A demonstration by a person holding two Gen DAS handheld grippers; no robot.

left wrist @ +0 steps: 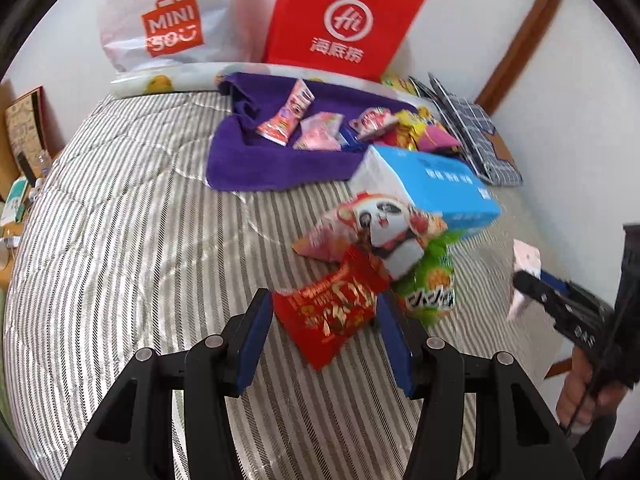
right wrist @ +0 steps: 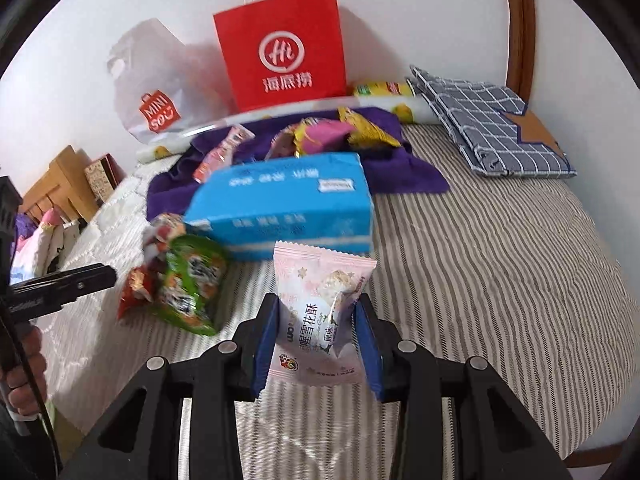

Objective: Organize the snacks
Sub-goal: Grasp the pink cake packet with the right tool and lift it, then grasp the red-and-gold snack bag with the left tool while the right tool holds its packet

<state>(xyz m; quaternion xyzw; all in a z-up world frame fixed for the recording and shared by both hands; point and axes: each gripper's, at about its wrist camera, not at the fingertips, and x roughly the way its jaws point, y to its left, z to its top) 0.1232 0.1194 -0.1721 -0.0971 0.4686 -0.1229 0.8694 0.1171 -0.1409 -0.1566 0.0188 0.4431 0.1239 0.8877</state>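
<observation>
My left gripper point(left wrist: 324, 308) has its blue pads pressed against both sides of a red snack packet point(left wrist: 332, 320), low over the striped bed cover. The packet's top touches a small pile: a panda-print packet point(left wrist: 384, 236) and a green packet point(left wrist: 432, 292), all beside a blue box point(left wrist: 432, 188). My right gripper point(right wrist: 318, 308) is shut on a pale pink nougat packet point(right wrist: 320, 320), held upright in front of the blue box point(right wrist: 280, 208). The right gripper point(left wrist: 526, 280) also shows at the right edge of the left wrist view. The left gripper point(right wrist: 106, 274) shows at the left of the right wrist view.
Several more snacks lie on a purple towel point(left wrist: 248, 164) behind the box. A red paper bag point(left wrist: 344, 20) and a white plastic bag point(left wrist: 168, 20) lean on the wall. A folded plaid cloth point(right wrist: 492, 128) lies at the right. Striped bed cover point(right wrist: 500, 280) spreads around.
</observation>
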